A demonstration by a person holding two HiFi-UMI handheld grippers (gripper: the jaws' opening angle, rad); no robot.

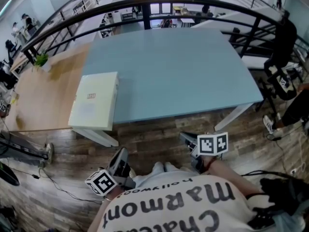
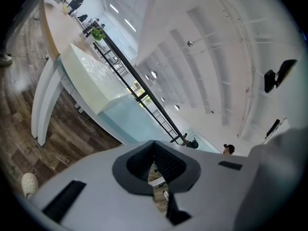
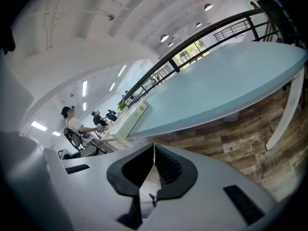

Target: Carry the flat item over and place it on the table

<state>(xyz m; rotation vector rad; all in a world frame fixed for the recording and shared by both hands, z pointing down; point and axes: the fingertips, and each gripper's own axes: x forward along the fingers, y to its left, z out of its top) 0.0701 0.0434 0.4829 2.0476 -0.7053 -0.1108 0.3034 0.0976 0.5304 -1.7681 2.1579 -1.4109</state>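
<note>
Pinching nothing, the left gripper [image 2: 154, 142] is sitting with its jaws pressed tip to tip, and the right gripper [image 3: 154, 146] is sitting the same way, empty. Both are hanging low against the person's torso at six o'clock in the head view, the left toward seven and the right toward five, noses tipping slightly down and aiming toward twelve. Out at about ten o'clock the flat item [image 1: 94, 100], a pale cream box, is lying on the left edge of the blue table [image 1: 183, 71], its near end reaching the table's front corner. It is looking stiff and probably light, and its glossy wrap is likely making it slippery. Taking it by its two long edges, one gripper each side, is looking safer than a single pinch at the near end.
</note>
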